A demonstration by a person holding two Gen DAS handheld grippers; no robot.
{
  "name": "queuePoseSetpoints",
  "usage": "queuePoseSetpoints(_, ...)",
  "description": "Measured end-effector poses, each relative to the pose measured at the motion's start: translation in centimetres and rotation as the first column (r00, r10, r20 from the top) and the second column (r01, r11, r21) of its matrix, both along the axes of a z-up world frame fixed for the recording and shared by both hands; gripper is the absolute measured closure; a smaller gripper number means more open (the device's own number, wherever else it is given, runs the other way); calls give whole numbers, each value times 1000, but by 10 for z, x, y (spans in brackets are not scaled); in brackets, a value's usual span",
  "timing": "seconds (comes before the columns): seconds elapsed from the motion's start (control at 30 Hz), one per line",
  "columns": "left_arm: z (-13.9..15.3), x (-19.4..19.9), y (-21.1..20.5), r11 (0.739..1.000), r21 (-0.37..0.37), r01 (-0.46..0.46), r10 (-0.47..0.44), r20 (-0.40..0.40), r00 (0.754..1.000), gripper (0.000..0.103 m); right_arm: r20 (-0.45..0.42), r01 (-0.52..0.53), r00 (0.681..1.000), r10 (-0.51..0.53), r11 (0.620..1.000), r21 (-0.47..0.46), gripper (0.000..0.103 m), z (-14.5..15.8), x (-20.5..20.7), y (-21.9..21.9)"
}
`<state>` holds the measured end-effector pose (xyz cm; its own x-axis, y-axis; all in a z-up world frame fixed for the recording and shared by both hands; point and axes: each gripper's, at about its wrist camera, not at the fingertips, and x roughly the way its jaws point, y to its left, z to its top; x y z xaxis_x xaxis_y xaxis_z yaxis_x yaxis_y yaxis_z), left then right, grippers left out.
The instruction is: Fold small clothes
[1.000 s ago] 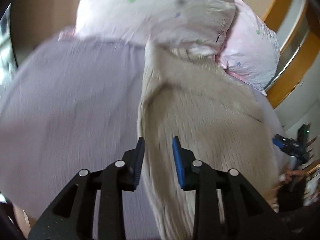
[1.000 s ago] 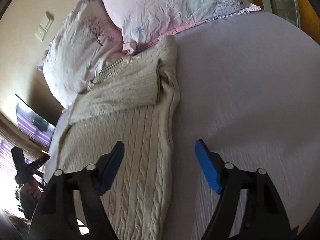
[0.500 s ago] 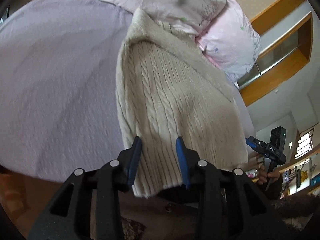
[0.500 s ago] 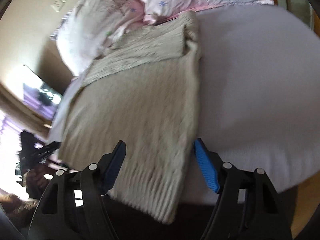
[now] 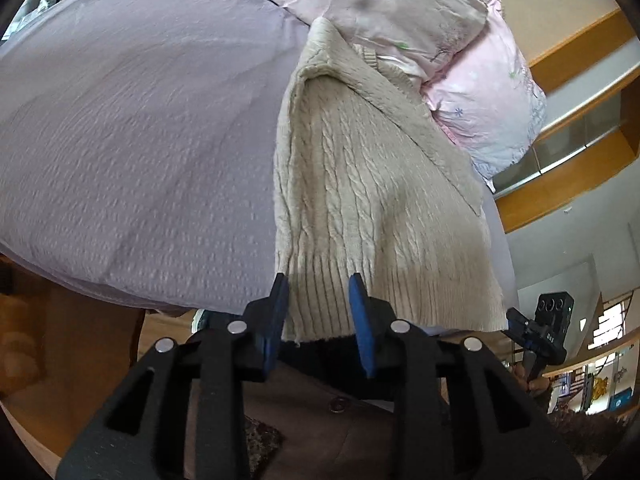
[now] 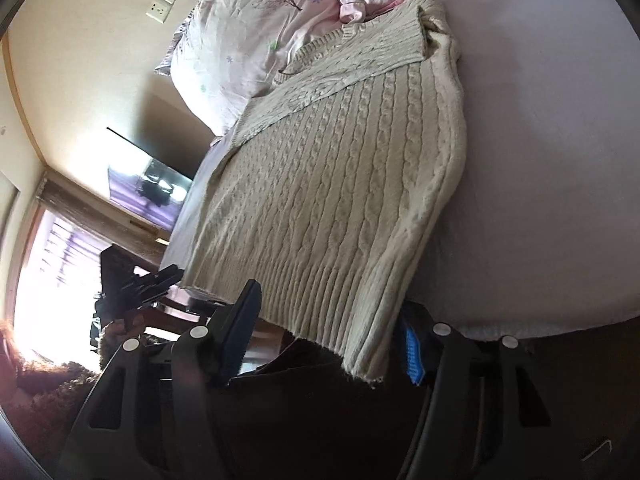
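A beige cable-knit sweater (image 5: 372, 184) lies on a lilac bed (image 5: 132, 152), sleeves folded across its top near the pillows, ribbed hem hanging over the near bed edge. My left gripper (image 5: 318, 286) is open, its blue pads either side of the hem's left corner. In the right wrist view the sweater (image 6: 344, 184) fills the middle. My right gripper (image 6: 328, 320) is open wide, straddling the hem's right corner, not closed on it.
Two pink-and-white pillows (image 5: 404, 12) lie at the head of the bed, against the sweater's collar. The other gripper shows at the frame edge in each view (image 5: 548, 328). A wall with a switch plate (image 6: 166, 2) and a bright window (image 6: 52, 264) stand at the left.
Both grippers have pulled back from over the sweater's body to its hem at the near bed edge. Both stay open. The sweater has not moved.
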<state>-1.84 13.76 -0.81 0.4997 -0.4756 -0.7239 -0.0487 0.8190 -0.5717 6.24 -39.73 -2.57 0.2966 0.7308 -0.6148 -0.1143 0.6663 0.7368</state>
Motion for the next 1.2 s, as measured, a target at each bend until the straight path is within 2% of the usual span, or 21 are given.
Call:
queuePoseSetpoints(0.03,1,1,1,1000,4,-5,6,-8,1000,71,-1,-3,1000,3,1000,15,39,-1,0,0)
queuePoseSetpoints(0.1,2,1,6,998,45,-39,40,-31,999,62,-7,-2,1000,3,999,48,39,-5,2,-1)
queuePoseSetpoints(0.27,3,4,0,1000,29,-9,10,-30,999,58,-7,-14,1000,14,995,103,39,-11,8,1)
queuePoseSetpoints(0.3,2,5,-1,1000,28,-2,3,-34,999,61,-5,-19,1000,20,994,105,44,-11,9,3)
queuePoseSetpoints(0.33,1,5,-3,1000,25,7,-6,-42,999,69,-5,-25,1000,25,995,101,56,-11,10,5)
queuePoseSetpoints(0.37,-3,7,-6,1000,9,25,-24,-69,997,86,-8,-35,999,35,996,87,63,-12,11,8)
queuePoseSetpoints(0.4,-6,8,-7,1000,8,29,-28,-81,996,92,-13,-35,999,36,996,79,82,-14,12,10)
queuePoseSetpoints(0.43,-6,9,-8,1000,5,28,-28,-75,997,93,-17,-30,999,32,995,93,93,-16,13,9)
queuePoseSetpoints(0.5,-5,12,-6,999,-23,25,-26,-65,998,97,2,-10,1000,10,994,108,94,-13,18,5)
queuePoseSetpoints(0.6,12,25,-2,998,-59,32,-31,13,999,98,97,14,995,-26,992,122,94,11,32,-3)
queuePoseSetpoints(0.7,46,54,3,999,-36,27,-21,150,988,98,200,53,977,-74,993,110,94,41,64,-10)
queuePoseSetpoints(0.77,70,84,4,1000,-22,15,-9,239,971,98,257,92,959,-123,987,128,94,57,95,-16)
queuePoseSetpoints(0.83,93,129,3,1000,-5,-14,15,331,943,98,315,138,933,-172,982,128,94,66,135,-21)
queuePoseSetpoints(0.9,100,169,-2,999,3,-38,34,366,930,98,336,188,915,-225,972,138,94,67,178,-21)
queuePoseSetpoints(1.0,87,251,-13,994,45,-98,77,343,936,98,290,290,904,-313,950,118,94,44,245,-22)
queuePoseSetpoints(1.07,62,301,-21,981,122,-147,109,274,955,98,171,391,901,-398,917,73,94,9,283,-26)
queuePoseSetpoints(1.1,49,319,-21,980,128,-154,122,228,966,97,99,431,896,-432,902,34,93,-10,297,-29)
queuePoseSetpoints(1.13,34,334,-16,982,92,-165,148,169,974,97,43,454,890,-453,891,-5,90,-25,307,-31)
queuePoseSetpoints(1.17,30,337,-10,983,45,-176,167,150,974,97,-13,467,884,-468,883,-50,89,-39,316,-33)
queuePoseSetpoints(1.2,28,335,-4,983,-14,-182,182,151,972,96,-52,475,878,-476,879,-41,85,-46,319,-35)
